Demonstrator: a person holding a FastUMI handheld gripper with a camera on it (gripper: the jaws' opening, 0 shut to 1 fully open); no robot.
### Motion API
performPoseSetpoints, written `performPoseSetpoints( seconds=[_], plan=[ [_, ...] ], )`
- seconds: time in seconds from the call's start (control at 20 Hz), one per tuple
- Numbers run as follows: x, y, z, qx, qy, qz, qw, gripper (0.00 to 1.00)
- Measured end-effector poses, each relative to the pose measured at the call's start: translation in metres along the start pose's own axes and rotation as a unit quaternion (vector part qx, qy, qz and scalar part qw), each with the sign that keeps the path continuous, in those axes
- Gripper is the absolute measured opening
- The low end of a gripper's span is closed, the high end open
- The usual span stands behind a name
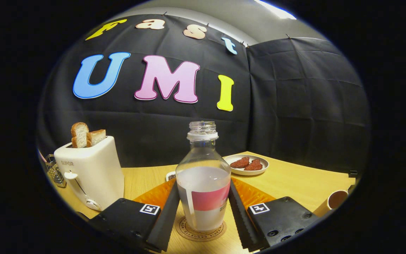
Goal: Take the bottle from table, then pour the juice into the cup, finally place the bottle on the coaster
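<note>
A clear, uncapped bottle (pixel 203 183) with whitish juice and a red-and-white label stands upright on the round cork coaster (pixel 200 231), on the wooden table (pixel 294 183). My gripper (pixel 204 183) holds it: both fingers (pixel 169 211) lie against the bottle's two sides at about the liquid level. The paper cup (pixel 333 203) stands off to the right, beyond the right finger, and its inside looks brownish.
A white toaster (pixel 90 173) with two bread slices stands to the left. Behind the bottle to the right is a plate (pixel 247 165) with red-brown pieces. An orange mat (pixel 153 195) lies under the fingers, a small dish (pixel 170 175) behind it, and a metal object (pixel 55 173) behind the toaster.
</note>
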State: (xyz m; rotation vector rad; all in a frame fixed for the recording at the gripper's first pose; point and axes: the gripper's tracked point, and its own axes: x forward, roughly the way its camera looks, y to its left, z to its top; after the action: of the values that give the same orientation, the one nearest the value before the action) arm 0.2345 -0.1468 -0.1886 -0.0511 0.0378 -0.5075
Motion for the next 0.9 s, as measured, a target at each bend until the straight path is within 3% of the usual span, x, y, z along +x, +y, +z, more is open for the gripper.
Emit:
performPoseSetpoints(
  seconds=[0.5,0.55,0.65,0.9],
  plan=[
    [-0.010,-0.007,-0.015,0.007,0.013,-0.006,1.000,0.78],
    [-0.010,-0.009,-0.018,0.009,0.016,-0.009,1.000,0.80],
    [-0.015,-0.013,-0.018,0.016,0.021,-0.011,1.000,1.00],
    [-0.037,-0.023,-0.012,0.023,0.034,-0.006,0.999,0.99]
  ],
)
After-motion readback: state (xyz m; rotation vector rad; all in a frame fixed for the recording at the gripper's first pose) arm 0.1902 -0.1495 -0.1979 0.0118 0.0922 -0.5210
